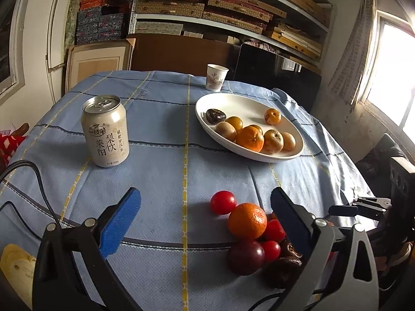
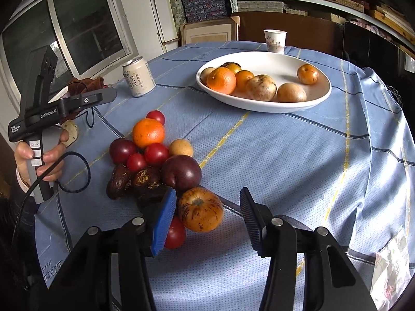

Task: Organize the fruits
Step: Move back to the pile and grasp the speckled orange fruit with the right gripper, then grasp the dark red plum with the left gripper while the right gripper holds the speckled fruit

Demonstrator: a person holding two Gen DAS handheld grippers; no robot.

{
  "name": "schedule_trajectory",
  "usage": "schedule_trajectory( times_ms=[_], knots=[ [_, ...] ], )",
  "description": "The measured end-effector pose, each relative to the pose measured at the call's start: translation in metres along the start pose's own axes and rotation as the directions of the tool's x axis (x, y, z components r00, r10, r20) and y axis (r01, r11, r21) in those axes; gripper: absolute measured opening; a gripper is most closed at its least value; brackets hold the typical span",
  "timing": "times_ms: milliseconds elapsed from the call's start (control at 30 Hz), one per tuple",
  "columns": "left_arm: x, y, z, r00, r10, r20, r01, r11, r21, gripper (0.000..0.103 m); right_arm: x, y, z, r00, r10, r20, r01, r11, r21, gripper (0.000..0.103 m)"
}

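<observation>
A white oval plate (image 1: 233, 101) (image 2: 306, 103) on the blue tablecloth holds several fruits, among them an orange (image 1: 249, 138) (image 2: 221, 80). A loose pile of fruit lies nearer: an orange (image 1: 247, 220) (image 2: 148, 132), red tomatoes (image 1: 223, 202) (image 2: 156, 153), dark plums (image 1: 246, 257) (image 2: 181, 173) and a speckled orange-brown fruit (image 2: 200, 209). My left gripper (image 1: 205, 217) is open, the pile by its right finger. My right gripper (image 2: 207, 220) is open, and the speckled fruit lies between its fingers, close to the left pad (image 2: 164, 223).
A white drink can (image 1: 105, 131) (image 2: 138, 80) stands left of the plate. A paper cup (image 1: 216, 77) (image 2: 275, 40) stands behind the plate. Cables (image 1: 26, 171) trail at the left. Shelves of boxes stand behind the table.
</observation>
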State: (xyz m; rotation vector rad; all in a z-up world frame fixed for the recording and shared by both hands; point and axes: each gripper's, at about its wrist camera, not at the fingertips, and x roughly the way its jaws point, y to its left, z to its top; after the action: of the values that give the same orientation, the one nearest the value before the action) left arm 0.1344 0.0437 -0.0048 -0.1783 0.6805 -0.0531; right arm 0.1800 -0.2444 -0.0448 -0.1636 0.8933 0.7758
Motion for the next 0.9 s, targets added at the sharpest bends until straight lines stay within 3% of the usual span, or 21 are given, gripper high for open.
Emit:
schedule_trajectory(
  times_ms=[333, 533, 767, 900],
  knots=[
    [0.001, 0.000, -0.003, 1.000, 0.007, -0.012, -0.007, 1.000, 0.001, 0.098, 0.005, 0.002, -0.002, 0.999, 0.027, -0.031, -0.027, 1.000, 0.000, 0.052],
    [0.001, 0.001, -0.003, 1.000, 0.009, -0.012, -0.009, 1.000, 0.002, 0.098, 0.012, -0.008, -0.003, 0.988, 0.139, -0.068, -0.133, 0.987, 0.093, 0.049],
    [0.001, 0.002, -0.003, 1.000, 0.014, -0.011, -0.014, 1.000, 0.000, 0.098, 0.013, -0.008, -0.002, 0.990, 0.121, -0.070, -0.114, 0.989, 0.093, 0.039],
    [0.002, 0.005, -0.003, 1.000, 0.021, -0.013, -0.021, 1.000, -0.006, 0.098, 0.014, -0.012, -0.002, 0.988, 0.139, -0.069, -0.130, 0.985, 0.115, 0.039]
  ],
)
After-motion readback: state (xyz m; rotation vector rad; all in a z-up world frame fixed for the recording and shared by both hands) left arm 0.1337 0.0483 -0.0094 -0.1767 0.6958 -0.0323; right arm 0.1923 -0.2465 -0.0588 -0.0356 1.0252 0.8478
